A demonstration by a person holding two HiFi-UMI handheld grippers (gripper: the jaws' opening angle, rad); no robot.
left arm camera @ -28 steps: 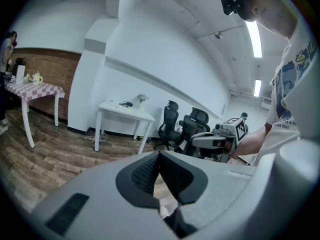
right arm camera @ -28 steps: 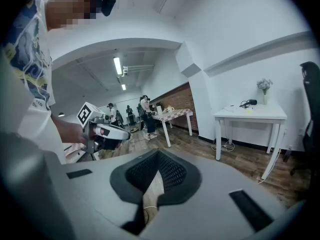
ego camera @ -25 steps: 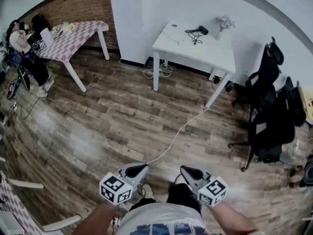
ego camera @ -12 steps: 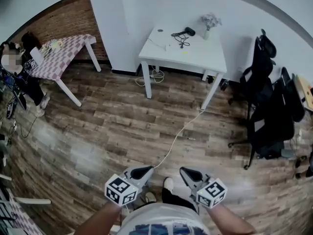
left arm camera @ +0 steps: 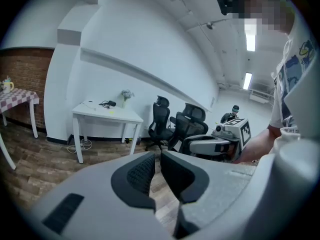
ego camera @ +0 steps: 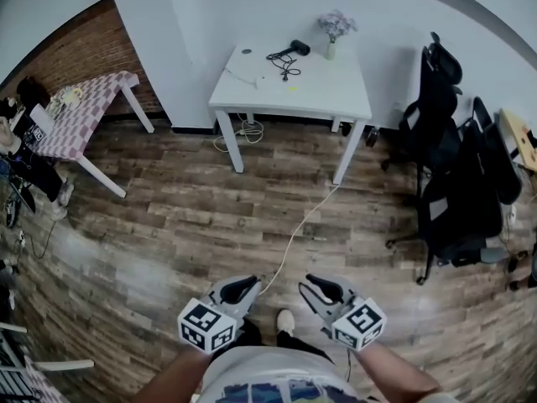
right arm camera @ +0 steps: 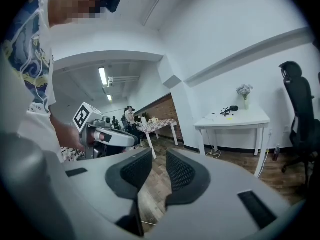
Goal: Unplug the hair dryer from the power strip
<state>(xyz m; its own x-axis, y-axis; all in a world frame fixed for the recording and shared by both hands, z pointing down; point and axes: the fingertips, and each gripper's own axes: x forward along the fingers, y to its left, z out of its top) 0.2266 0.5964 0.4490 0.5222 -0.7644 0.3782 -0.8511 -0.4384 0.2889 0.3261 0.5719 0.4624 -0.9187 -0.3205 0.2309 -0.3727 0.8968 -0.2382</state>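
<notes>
White worktop far ahead, black hair dryer lying on it, upper centre.
Left tongs and right tongs are empty and parted, the right just opening; best approach first, then grip the plug, not the cord.

The white tabletop holds a black hair dryer with its dark cord. A vase of flowers stands just beside it. A long white cable lies across the wooden floor.
</notes>
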